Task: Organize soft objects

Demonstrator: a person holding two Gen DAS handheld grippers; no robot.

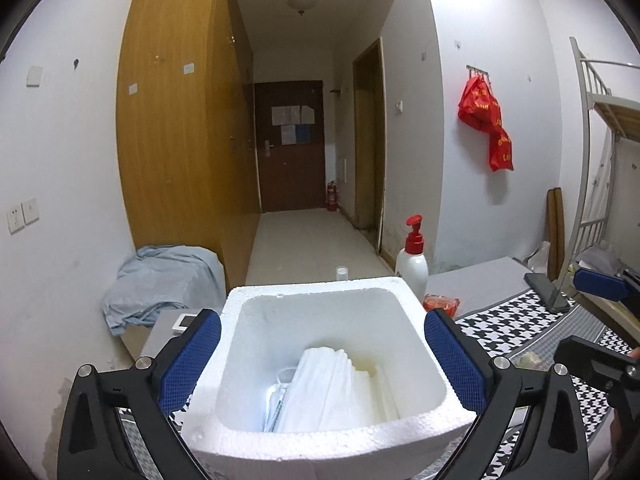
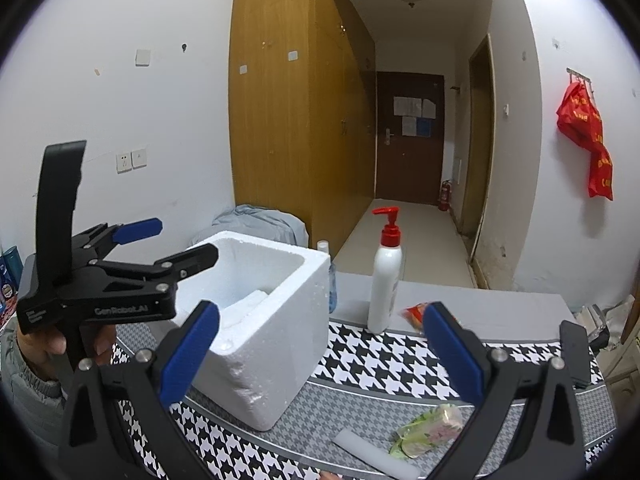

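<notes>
A white foam box (image 1: 256, 320) (image 2: 280, 320) stands on the houndstooth table mat (image 2: 380, 360). Inside it lies a folded white soft item (image 1: 328, 392) next to white foam pieces. My left gripper (image 1: 323, 320) (image 2: 176, 240) hovers over the box's near left side. It is open wide, its blue pads (image 1: 192, 360) apart and nothing between them. To the box's right, my right gripper (image 2: 320, 314) (image 1: 588, 316) is open and empty above the mat. Below it on the mat lie a green and pink soft packet (image 2: 432, 428) and a white foam strip (image 2: 372, 450).
A white pump bottle with a red top (image 2: 384, 280) and a red packet (image 2: 414, 314) sit behind the mat. A dark phone (image 2: 576, 356) lies at the right. A blue-grey cloth (image 1: 160, 284) is heaped by the wardrobe. A person's hand (image 2: 44, 352) holds the left gripper.
</notes>
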